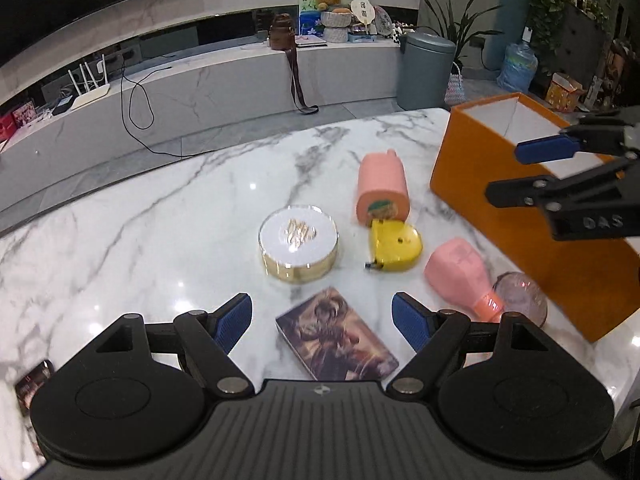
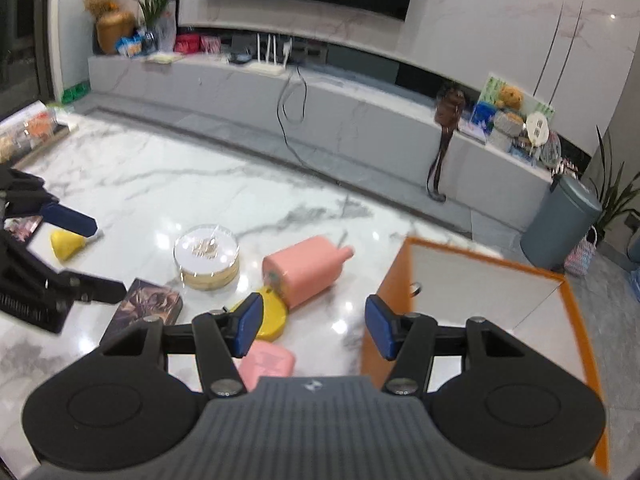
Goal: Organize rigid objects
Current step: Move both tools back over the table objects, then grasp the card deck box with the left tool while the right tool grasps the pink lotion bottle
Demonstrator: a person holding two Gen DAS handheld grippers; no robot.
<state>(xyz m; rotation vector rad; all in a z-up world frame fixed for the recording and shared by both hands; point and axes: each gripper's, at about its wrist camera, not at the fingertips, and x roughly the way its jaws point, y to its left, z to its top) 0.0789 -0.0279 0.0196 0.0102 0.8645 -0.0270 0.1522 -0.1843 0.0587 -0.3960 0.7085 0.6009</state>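
Observation:
My left gripper [image 1: 322, 320] hovers open and empty just above a flat picture-printed box [image 1: 336, 336]. Beyond it lie a round gold-and-white tin [image 1: 298, 248], a yellow tape measure [image 1: 396, 246], a pink bottle [image 1: 382, 190] on its side, and a second pink bottle [image 1: 460, 272] with a clear cap [image 1: 520, 298]. My right gripper [image 2: 315, 326] is open and empty over the marble table, between the tape measure [image 2: 272, 316] and the orange box [image 2: 486, 257]. The left wrist view shows it [image 1: 516, 170] in front of that box [image 1: 500, 216].
A small dark box [image 1: 34, 380] lies at the table's left edge. Another yellow object [image 2: 66, 244] sits under the left gripper [image 2: 106, 258]. Past the table [image 1: 160, 240] stand a low marble TV bench and a grey bin [image 1: 426, 70].

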